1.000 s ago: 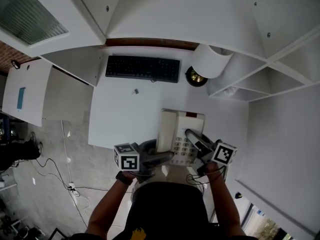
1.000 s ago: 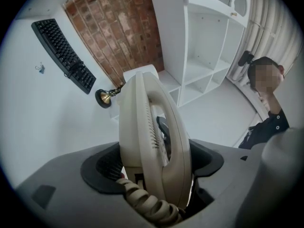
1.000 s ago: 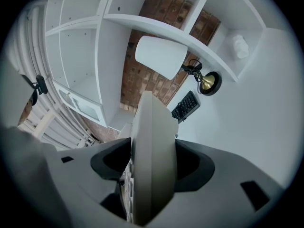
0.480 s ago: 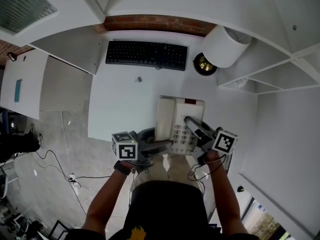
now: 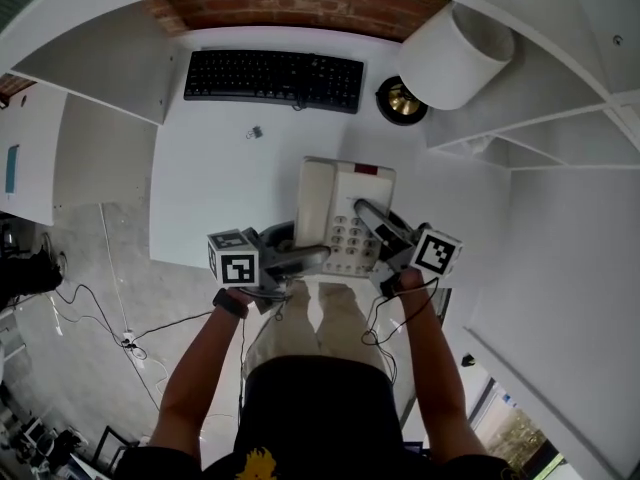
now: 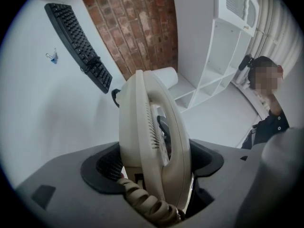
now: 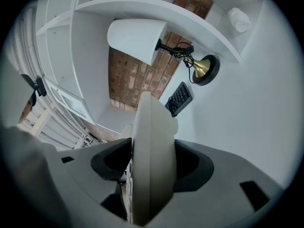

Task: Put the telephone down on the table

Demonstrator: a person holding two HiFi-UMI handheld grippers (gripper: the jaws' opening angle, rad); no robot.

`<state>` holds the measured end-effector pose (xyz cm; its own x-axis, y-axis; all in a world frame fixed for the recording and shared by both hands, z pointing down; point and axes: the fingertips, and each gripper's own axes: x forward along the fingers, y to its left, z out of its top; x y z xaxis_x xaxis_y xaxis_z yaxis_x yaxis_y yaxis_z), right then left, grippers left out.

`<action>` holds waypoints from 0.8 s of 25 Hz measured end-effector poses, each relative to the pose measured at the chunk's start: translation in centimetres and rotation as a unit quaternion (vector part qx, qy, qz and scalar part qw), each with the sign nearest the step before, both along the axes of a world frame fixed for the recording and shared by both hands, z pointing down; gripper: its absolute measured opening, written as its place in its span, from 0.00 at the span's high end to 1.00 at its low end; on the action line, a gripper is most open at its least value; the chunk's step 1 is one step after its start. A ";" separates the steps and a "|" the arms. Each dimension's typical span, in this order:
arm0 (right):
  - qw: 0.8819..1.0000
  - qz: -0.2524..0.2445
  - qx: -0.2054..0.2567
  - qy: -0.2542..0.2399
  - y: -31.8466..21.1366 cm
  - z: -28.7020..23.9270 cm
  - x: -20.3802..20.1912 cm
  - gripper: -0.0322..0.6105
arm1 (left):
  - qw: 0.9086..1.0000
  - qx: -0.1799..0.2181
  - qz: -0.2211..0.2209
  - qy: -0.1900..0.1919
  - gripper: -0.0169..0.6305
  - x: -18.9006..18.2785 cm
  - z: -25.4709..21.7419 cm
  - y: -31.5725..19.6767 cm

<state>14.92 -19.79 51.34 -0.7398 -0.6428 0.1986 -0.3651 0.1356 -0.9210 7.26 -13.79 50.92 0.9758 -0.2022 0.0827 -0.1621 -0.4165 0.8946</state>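
A cream telephone [image 5: 345, 213] with its handset on the left and a keypad is held flat over the near part of the white table [image 5: 220, 188]. My left gripper [image 5: 305, 259] is shut on its handset side, where the coiled cord [image 6: 147, 203] hangs between the jaws. My right gripper [image 5: 366, 218] is shut on the opposite side. In the left gripper view the telephone [image 6: 152, 137] stands edge-on between the grey jaws, as the telephone [image 7: 151, 151] does in the right gripper view. Whether it touches the table I cannot tell.
A black keyboard [image 5: 272, 78] lies at the table's far edge below a brick wall. A small binder clip [image 5: 255, 132] sits in front of it. A brass-based lamp [image 5: 402, 103] with a white shade [image 5: 455, 53] stands at the back right. White shelves flank both sides. A person [image 6: 270, 113] stands beyond.
Both grippers have come down together with the telephone toward the table. The head view has shifted, so the brick wall now shows and the keyboard sits higher in the picture.
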 end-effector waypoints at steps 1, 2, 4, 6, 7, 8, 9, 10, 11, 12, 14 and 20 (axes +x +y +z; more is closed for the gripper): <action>1.000 0.001 -0.005 0.002 -0.2 0.8 0.2 0.57 | 1.000 -0.004 0.000 0.002 0.34 0.2 0.7 -0.3; 1.000 0.000 -0.009 0.001 -0.6 1.6 0.2 0.57 | 1.000 -0.009 0.001 0.002 0.34 0.3 1.4 -0.6; 1.000 -0.004 -0.016 -0.005 -1.3 3.2 -0.4 0.57 | 1.000 -0.019 -0.002 -0.002 0.34 -0.1 2.9 -1.2; 1.000 -0.009 -0.019 -0.013 -1.9 4.9 -1.0 0.57 | 1.000 -0.023 -0.006 -0.009 0.34 -0.6 4.6 -1.8; 1.000 -0.012 -0.020 -0.017 -2.2 5.8 -1.3 0.57 | 1.000 -0.022 -0.010 -0.012 0.34 -0.9 5.4 -2.1; 0.999 -0.014 -0.021 -0.020 -2.5 6.5 -1.5 0.57 | 1.000 -0.020 -0.014 -0.013 0.34 -1.0 6.0 -2.5; 0.999 -0.016 -0.023 -0.022 -2.6 6.9 -1.6 0.57 | 1.000 -0.023 -0.016 -0.012 0.34 -1.1 6.5 -2.6; 0.999 -0.018 -0.024 -0.024 -2.7 7.0 -1.6 0.57 | 0.999 -0.030 -0.018 -0.008 0.34 -1.0 6.6 -2.5; 0.999 -0.019 -0.025 -0.025 -2.7 6.8 -1.6 0.57 | 0.999 -0.037 -0.018 -0.005 0.34 -0.9 6.5 -2.4; 0.999 -0.020 -0.027 -0.026 -2.7 6.5 -1.5 0.57 | 0.999 -0.041 -0.020 -0.003 0.34 -0.8 6.2 -2.3; 0.999 -0.021 -0.033 -0.028 -2.5 6.3 -1.5 0.57 | 0.999 -0.043 -0.023 -0.003 0.34 -0.8 6.0 -2.2; 0.998 -0.030 -0.038 -0.028 -2.7 7.7 -2.2 0.57 | 0.998 -0.042 -0.037 -0.011 0.34 -1.4 7.3 -2.6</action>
<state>12.73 -22.45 59.03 -0.7881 -0.5813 0.2025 -0.3066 0.0854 -0.9480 5.89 -16.40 58.20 0.9563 -0.2653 0.1232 -0.2095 -0.3269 0.9216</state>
